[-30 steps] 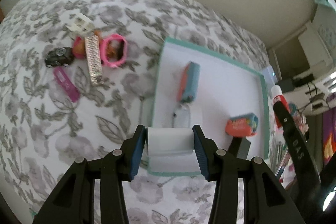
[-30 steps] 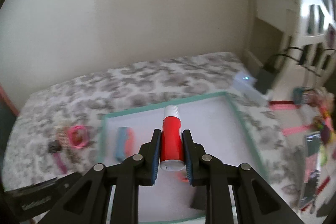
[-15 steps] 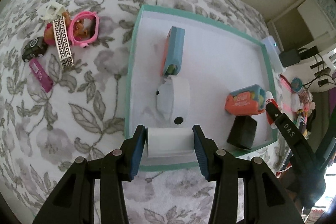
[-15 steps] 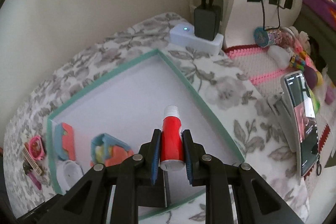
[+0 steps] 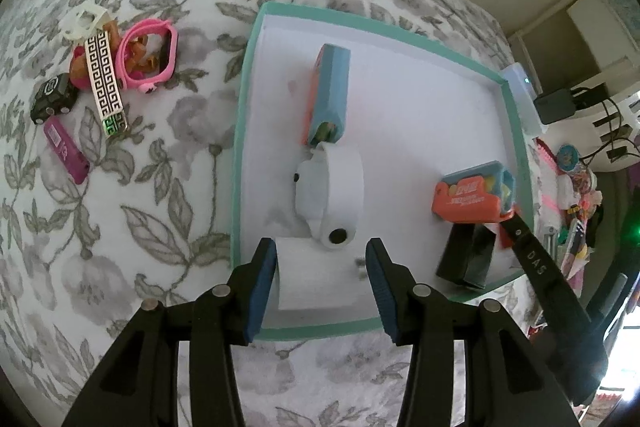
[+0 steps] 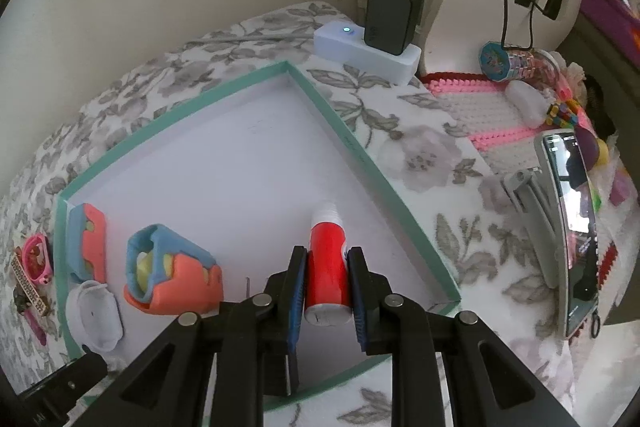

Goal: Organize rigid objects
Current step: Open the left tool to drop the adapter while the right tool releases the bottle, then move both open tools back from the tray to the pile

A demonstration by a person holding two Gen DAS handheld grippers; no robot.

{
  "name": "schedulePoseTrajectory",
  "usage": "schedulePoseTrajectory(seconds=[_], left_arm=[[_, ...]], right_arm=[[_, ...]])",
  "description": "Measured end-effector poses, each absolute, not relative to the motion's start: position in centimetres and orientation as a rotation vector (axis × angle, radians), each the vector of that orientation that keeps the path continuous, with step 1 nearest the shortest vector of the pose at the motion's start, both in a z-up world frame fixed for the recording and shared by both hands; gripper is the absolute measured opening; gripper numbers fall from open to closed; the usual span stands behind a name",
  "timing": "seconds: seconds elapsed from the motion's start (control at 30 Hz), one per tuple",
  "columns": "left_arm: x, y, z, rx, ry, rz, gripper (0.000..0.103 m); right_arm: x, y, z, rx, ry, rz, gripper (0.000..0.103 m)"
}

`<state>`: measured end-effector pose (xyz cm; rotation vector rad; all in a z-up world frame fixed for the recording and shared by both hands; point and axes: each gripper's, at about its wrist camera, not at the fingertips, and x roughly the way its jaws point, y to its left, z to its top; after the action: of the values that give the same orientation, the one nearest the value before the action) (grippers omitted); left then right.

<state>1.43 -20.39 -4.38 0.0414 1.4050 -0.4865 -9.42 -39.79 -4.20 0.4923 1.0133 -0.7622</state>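
Note:
A teal-rimmed white tray (image 5: 244, 99) lies on the floral bedspread. In it are a blue-and-orange case (image 5: 330, 91), a white round gadget (image 5: 332, 187), an orange-and-blue toy (image 5: 472, 195), a black box (image 5: 466, 259) and a white block (image 5: 316, 275). My left gripper (image 5: 322, 271) is open around the white block, its pads (image 5: 264, 279) apart from it. My right gripper (image 6: 326, 281) is shut on a red tube with a white cap (image 6: 326, 259), low over the tray's (image 6: 380, 179) right corner.
Left of the tray lie a pink bracelet (image 5: 148, 55), a patterned strap (image 5: 105, 83), a toy car (image 5: 54, 99) and a magenta stick (image 5: 66, 151). A white power strip with a black charger (image 6: 372, 39), a phone (image 6: 572, 227) and toys sit to the right.
My left gripper has lowered into the tray and opened, letting go of the white block. My right gripper has swung to the tray's right corner and lowered the red tube.

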Motion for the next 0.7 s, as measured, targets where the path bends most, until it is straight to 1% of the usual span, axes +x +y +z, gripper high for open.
schedulePoseTrajectory(seconds=[0.03,0.1,0.13,0.17,0.2,0.23,0.27,0.33,0.37,0.4,0.43,0.47,0.5,0.53,0.6,0.63,0.7], left_arm=[[1.4,-20.3,-4.3,0.040,1.403,-0.494,0.051],[1.5,-20.4,-4.0,0.040,1.399,-0.500,0.061],[1.5,-20.3,-3.9,0.039,1.397,-0.501,0.062],[1.5,-20.3,-3.8,0.038,1.394,-0.502,0.062],[1.5,-20.1,-3.6,0.038,1.390,-0.503,0.062],[1.5,-19.9,-3.4,0.037,1.384,-0.502,0.063],[1.5,-19.7,-3.0,0.036,1.372,-0.496,0.063],[1.6,-19.2,-2.4,0.034,1.352,-0.483,0.064],[1.8,-18.9,-2.1,0.030,1.338,-0.473,0.064],[1.9,-18.5,-1.8,0.023,1.321,-0.460,0.066],[2.2,-18.0,-1.4,0.015,1.304,-0.446,0.069],[2.4,-17.7,-1.2,0.008,1.289,-0.429,0.075],[2.5,-17.3,-1.0,0.003,1.277,-0.413,0.078],[2.7,-17.0,-0.9,-0.001,1.265,-0.396,0.079],[3.1,-16.1,-0.7,-0.003,1.238,-0.351,0.080],[3.4,-15.6,-0.6,-0.002,1.228,-0.327,0.080],[3.9,-14.5,-0.6,-0.009,1.216,-0.290,0.084]], right_arm=[[-9.4,-39.7,-4.1,0.489,1.014,-0.764,0.022],[-9.3,-39.6,-4.0,0.474,1.017,-0.771,0.024],[-9.3,-39.5,-3.9,0.469,1.020,-0.772,0.025],[-9.2,-39.4,-3.8,0.465,1.020,-0.771,0.032],[-9.1,-39.3,-3.7,0.457,1.020,-0.771,0.043],[-9.1,-39.2,-3.5,0.452,1.016,-0.771,0.047],[-9.0,-39.1,-3.3,0.446,1.011,-0.770,0.049],[-8.9,-38.9,-2.8,0.426,1.000,-0.772,0.049],[-8.8,-38.8,-2.5,0.416,0.992,-0.775,0.053],[-8.7,-38.7,-2.1,0.405,0.982,-0.778,0.059],[-8.6,-38.5,-1.7,0.394,0.970,-0.779,0.061],[-8.6,-38.3,-1.2,0.384,0.957,-0.776,0.062],[-8.4,-38.1,-0.8,0.379,0.947,-0.771,0.062],[-8.3,-37.9,-0.6,0.379,0.940,-0.765,0.063],[-8.0,-37.3,-0.1,0.376,0.926,-0.744,0.069],[-7.8,-37.0,0.1,0.375,0.921,-0.730,0.070],[-7.4,-36.3,0.4,0.376,0.917,-0.704,0.073]])
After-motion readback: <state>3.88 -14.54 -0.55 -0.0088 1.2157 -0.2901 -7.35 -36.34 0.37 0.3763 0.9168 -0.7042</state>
